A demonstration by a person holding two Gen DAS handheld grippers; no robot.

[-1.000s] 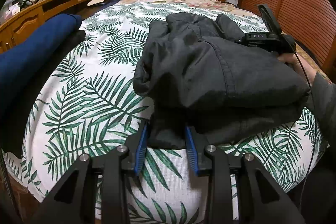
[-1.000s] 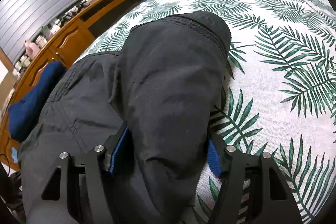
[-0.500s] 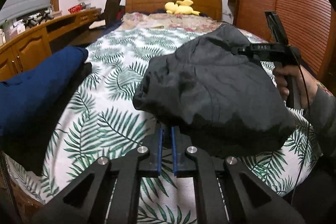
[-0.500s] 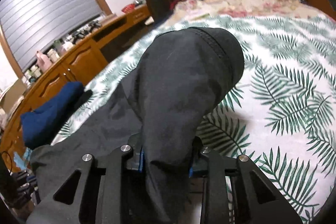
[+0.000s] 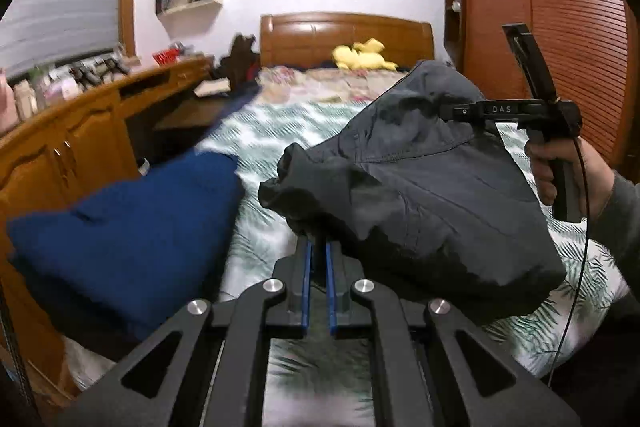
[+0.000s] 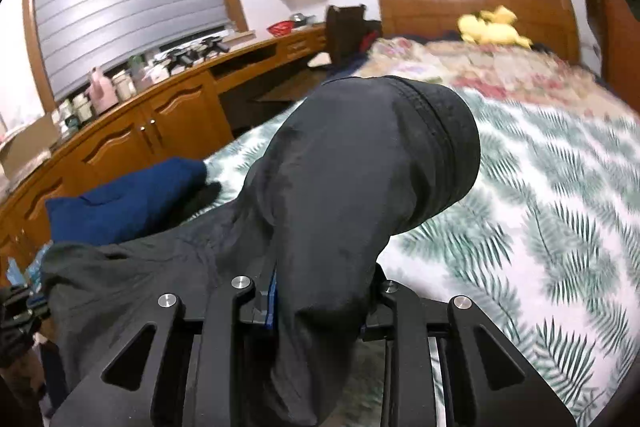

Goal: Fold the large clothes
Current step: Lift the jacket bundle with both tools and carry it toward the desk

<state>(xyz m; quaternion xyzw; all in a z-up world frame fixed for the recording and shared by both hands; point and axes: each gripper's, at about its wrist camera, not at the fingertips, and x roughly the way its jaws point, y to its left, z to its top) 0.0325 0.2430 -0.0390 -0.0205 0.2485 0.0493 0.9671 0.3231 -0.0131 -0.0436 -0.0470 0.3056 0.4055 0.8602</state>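
Your bed (image 5: 280,123), under its leaf-print cover, lies below the dark grey garment (image 5: 432,195), which hangs lifted between your claws. Your left claw (image 5: 317,259) pinches its lower edge; your right claw (image 6: 320,303) grips a thick bunched fold.

I've got the dark grey garment (image 5: 432,195) up off the bed, bunched into a thick folded bundle that hangs in the air. It's a matte, lightly creased fabric with stitched seams running across the panels. From the right wrist view the garment (image 6: 340,195) rises in a rounded hump with a ribbed, stitched band curving over its top, and the rest trails away low to the left.
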